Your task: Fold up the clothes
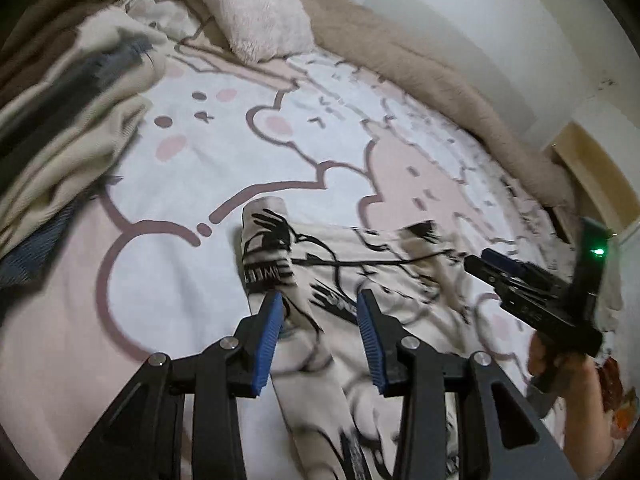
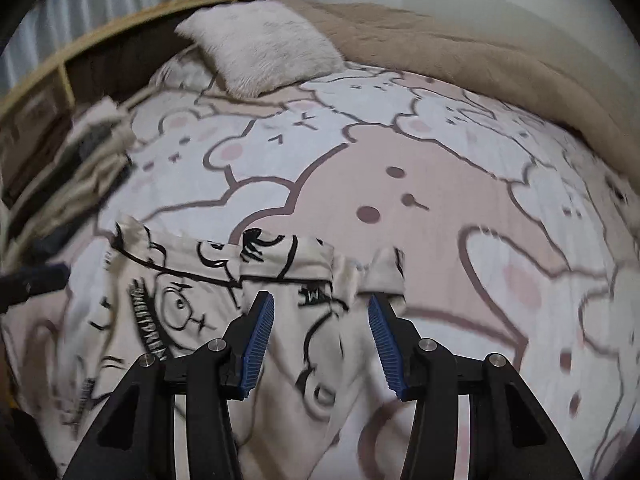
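Your left hand-held gripper [image 1: 318,300] hovers over the left side of the shirt [image 1: 360,280], its jaws apart and clamped on nothing, blue pads straddling a ridge of the printed cloth. That stance suggests you are lining up a pinch on the edge to carry it across. The shirt, cream with black cartoon drawings, lies spread on the bed [image 1: 180,280], its far hem bunched and partly turned over, so the cloth is not yet flat.

Your right hand-held gripper [image 2: 321,304] is likewise apart, empty, poised above the shirt's right side, one pad over the cloth and the other near its edge. With both tools at opposite sides, you look set to lift and fold in one sweep.

To the far left a pile [image 1: 60,120] of other clothes sits well apart from the shirt. A fluffy pillow [image 2: 260,44] rests at the head of the bed, and a tan blanket [image 2: 500,60] is heaped along the far right side. None of these crowds the shirt; the rumpled hem is the likeliest snag.
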